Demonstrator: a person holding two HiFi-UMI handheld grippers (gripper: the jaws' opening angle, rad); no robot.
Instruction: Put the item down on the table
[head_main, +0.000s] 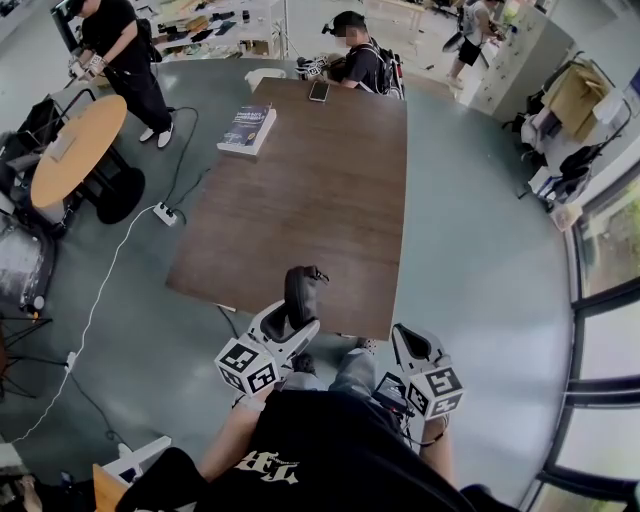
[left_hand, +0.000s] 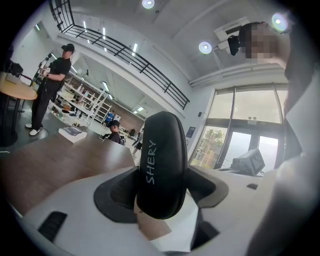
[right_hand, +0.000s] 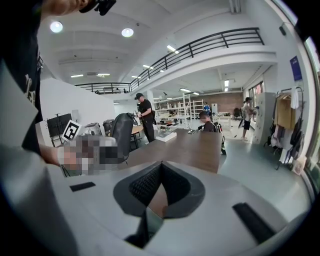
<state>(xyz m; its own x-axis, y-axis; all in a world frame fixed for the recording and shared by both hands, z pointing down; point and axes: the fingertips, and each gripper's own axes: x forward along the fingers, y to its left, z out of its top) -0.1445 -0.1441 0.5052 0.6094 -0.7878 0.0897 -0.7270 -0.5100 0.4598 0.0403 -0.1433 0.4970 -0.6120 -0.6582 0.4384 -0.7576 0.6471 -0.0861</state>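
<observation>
A black oval case (left_hand: 161, 162) marked SHERY stands upright between the jaws of my left gripper (left_hand: 162, 192), which is shut on it. In the head view the black case (head_main: 302, 292) is held over the near edge of the brown table (head_main: 320, 190), with the left gripper (head_main: 285, 325) just below it. My right gripper (head_main: 408, 340) is lower right of the table's near corner. Its jaws meet at the tips with nothing between them in the right gripper view (right_hand: 159, 172). There the black case (right_hand: 122, 131) shows at the left.
A book (head_main: 247, 129) lies at the table's far left edge and a phone (head_main: 319, 91) at the far end, where a person (head_main: 360, 60) sits. A round wooden table (head_main: 75, 150) and another person (head_main: 125, 55) are at the left. A white cable (head_main: 95, 310) crosses the floor.
</observation>
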